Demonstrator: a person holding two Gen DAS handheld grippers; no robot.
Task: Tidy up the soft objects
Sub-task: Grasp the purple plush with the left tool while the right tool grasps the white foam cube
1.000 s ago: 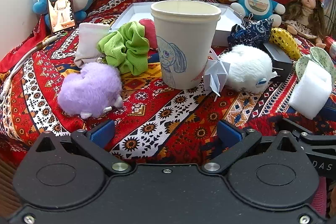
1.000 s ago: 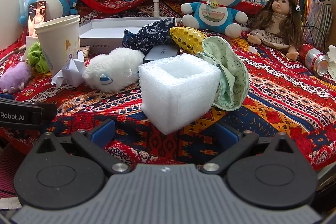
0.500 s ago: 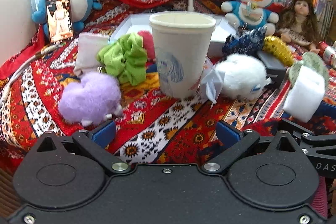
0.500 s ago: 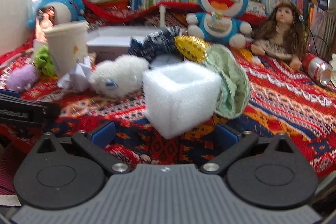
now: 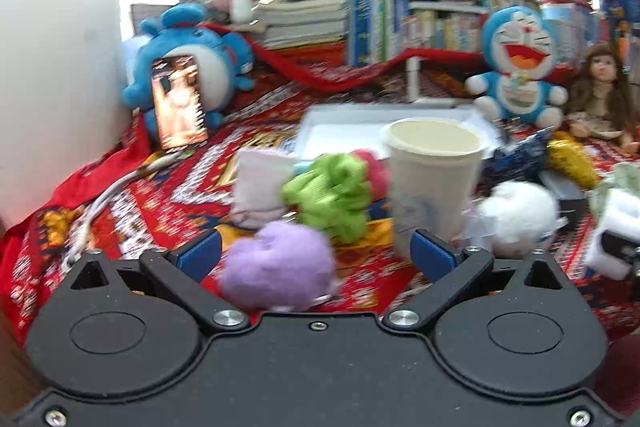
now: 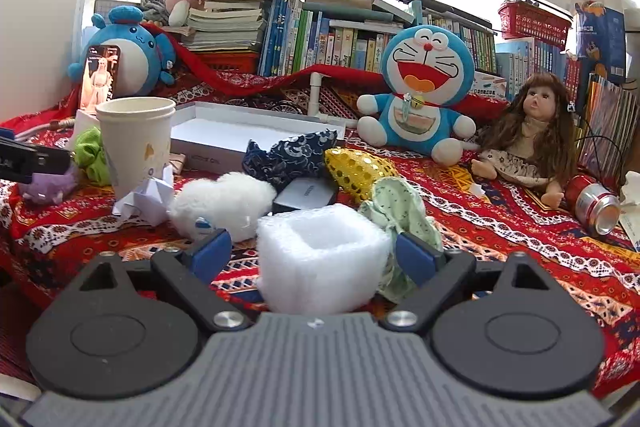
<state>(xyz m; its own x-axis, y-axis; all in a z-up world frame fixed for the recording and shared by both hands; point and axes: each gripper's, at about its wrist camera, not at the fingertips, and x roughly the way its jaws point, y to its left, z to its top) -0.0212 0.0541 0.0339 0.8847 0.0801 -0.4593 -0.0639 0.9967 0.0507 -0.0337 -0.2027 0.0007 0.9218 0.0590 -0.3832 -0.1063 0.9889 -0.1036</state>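
Observation:
A purple fluffy plush (image 5: 280,267) lies on the patterned cloth between the fingers of my left gripper (image 5: 316,253). Its jaws are closing, and the blue pads (image 5: 200,253) stand clear of the plush. Behind it sit a green scrunchie (image 5: 332,195), a paper cup (image 5: 432,183) and a white fluffy plush (image 5: 520,219). In the right wrist view a white foam block (image 6: 324,259) sits between the fingers of my right gripper (image 6: 314,254). Those jaws are closing too, with a gap still on the left side.
A green dotted cloth (image 6: 400,211), gold sequin pouch (image 6: 360,171), navy cloth (image 6: 292,155) and folded paper (image 6: 148,199) crowd the middle. A white box (image 6: 240,131), Doraemon plush (image 6: 420,99), doll (image 6: 532,131), can (image 6: 596,207) and propped phone (image 5: 178,99) stand further back.
Both views have tipped upward. The left gripper shifted left, bringing the purple plush between its fingers. The foam block now sits between the right fingers. Both pairs of fingers have narrowed slightly.

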